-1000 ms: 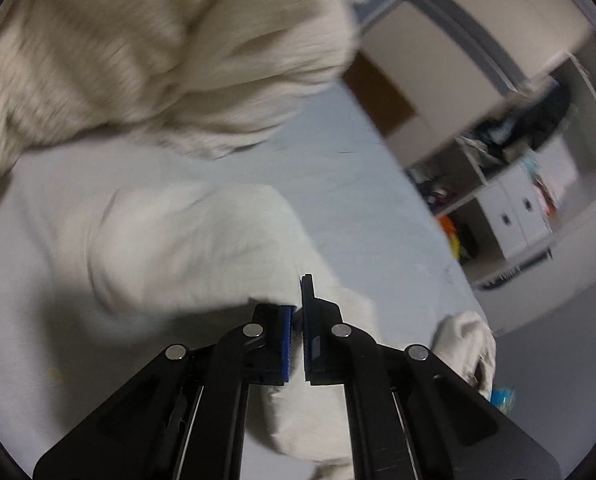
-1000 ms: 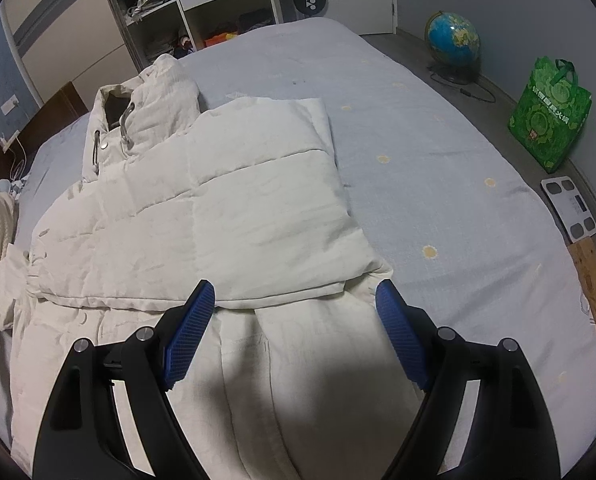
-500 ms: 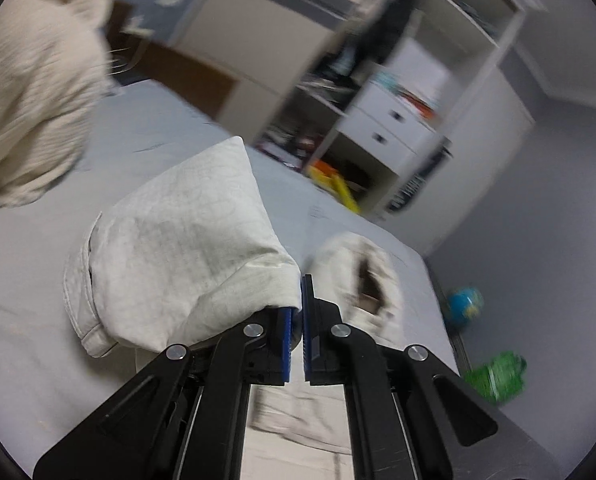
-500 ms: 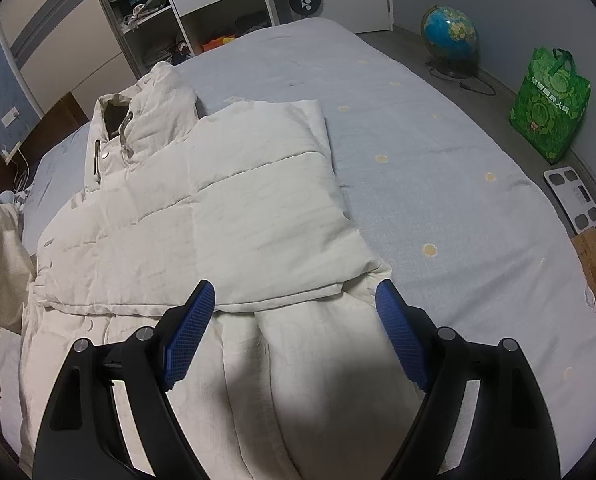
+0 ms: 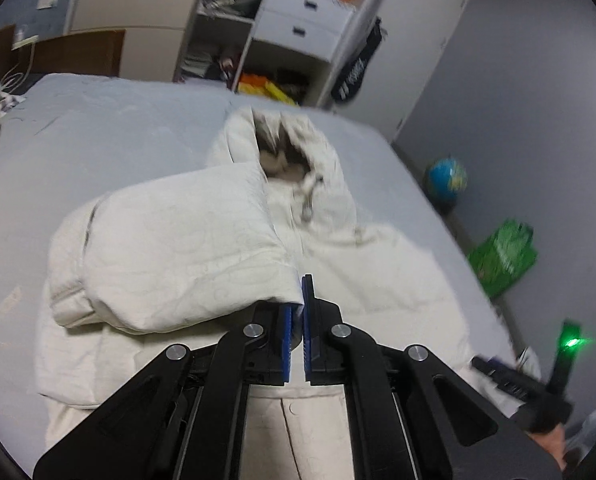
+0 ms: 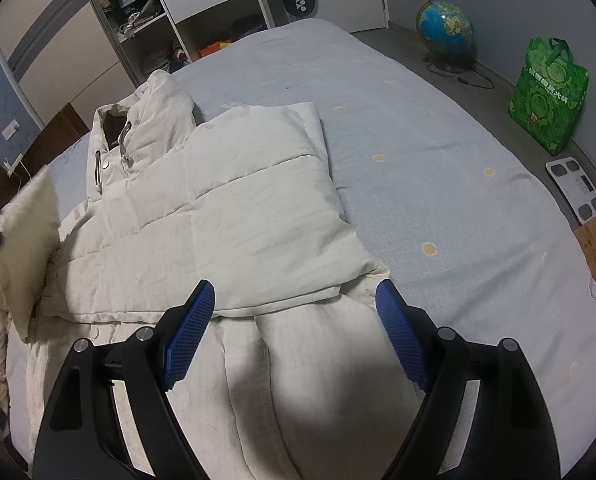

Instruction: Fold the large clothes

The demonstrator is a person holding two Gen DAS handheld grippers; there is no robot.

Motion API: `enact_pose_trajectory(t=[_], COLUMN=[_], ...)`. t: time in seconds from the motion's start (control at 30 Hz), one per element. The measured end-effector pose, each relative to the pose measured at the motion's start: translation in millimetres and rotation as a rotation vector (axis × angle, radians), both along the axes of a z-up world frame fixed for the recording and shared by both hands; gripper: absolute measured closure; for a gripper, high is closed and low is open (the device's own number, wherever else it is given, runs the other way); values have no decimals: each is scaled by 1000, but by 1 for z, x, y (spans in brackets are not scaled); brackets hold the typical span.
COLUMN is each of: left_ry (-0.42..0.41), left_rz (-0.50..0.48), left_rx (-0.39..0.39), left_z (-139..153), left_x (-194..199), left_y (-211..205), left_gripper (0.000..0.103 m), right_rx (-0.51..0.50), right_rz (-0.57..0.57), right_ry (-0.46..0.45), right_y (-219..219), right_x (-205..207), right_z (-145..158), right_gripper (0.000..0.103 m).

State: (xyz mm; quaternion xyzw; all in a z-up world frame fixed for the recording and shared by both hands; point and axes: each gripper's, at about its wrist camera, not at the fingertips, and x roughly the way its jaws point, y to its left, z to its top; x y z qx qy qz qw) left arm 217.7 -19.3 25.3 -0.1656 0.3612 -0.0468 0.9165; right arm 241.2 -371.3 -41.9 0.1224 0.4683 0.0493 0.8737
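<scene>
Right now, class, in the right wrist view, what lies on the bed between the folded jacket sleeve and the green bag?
Only bare grey bedsheet with small yellow dots, then floor, separates the folded sleeve from the green bag.

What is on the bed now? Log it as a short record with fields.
garment: cream quilted hooded jacket, lying flat on the grey bedsheet
right sleeve: already folded across the chest
left sleeve: held up, being brought over
left tongs: shut on the sleeve's cuff
right tongs: open, above the jacket's lower part
</scene>
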Motion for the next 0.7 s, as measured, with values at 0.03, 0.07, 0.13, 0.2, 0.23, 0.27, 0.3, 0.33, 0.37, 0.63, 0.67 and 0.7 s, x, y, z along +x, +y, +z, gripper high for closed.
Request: enact_pose_trajectory(t=[0.03, 0.07, 0.13, 0.2, 0.23, 0.27, 0.3, 0.33, 0.37, 0.63, 0.67, 0.7], left_ry=[18, 35, 71, 117, 145, 176, 195, 211, 216, 219, 199, 189], left_rz=[-12, -21, -53, -71, -88, -108, -119, -125, -131, -93, -62, -39], left_rx=[4, 14, 21, 26, 12, -11, -21, -21, -17, -20, -24, -26], left_z=[-9, -17, -33, -46, -54, -62, -66, -68, -67, -18, -6, 2], left_x=[3, 7, 5, 6, 8, 9, 4, 2, -3, -40, -48, -53], left_y=[-4, -7, -22, -30, -32, -35, -36, -39, -42, -12, 0, 8], left_gripper=[98, 98, 94, 91, 80, 64, 54, 42, 42, 15, 13, 11], right_rx=[2, 5, 6, 7, 5, 3, 1, 0, -2, -24, -32, -41], right_rz=[0, 0, 3, 6, 8, 12, 14, 17, 19, 53, 63, 75], right_ry=[-1, -1, 0, 1, 2, 2, 2, 3, 4, -5, -10, -15], right_y=[0, 0, 0, 1, 2, 3, 3, 4, 5, 14, 18, 21], right_x=[0, 0, 0, 0, 0, 0, 0, 1, 1, 0, -1, -2], right_z=[0, 0, 0, 0, 0, 0, 0, 0, 0, 1, 2, 4], right_gripper=[24, 24, 24, 24, 24, 24, 24, 24, 24, 24, 24, 24])
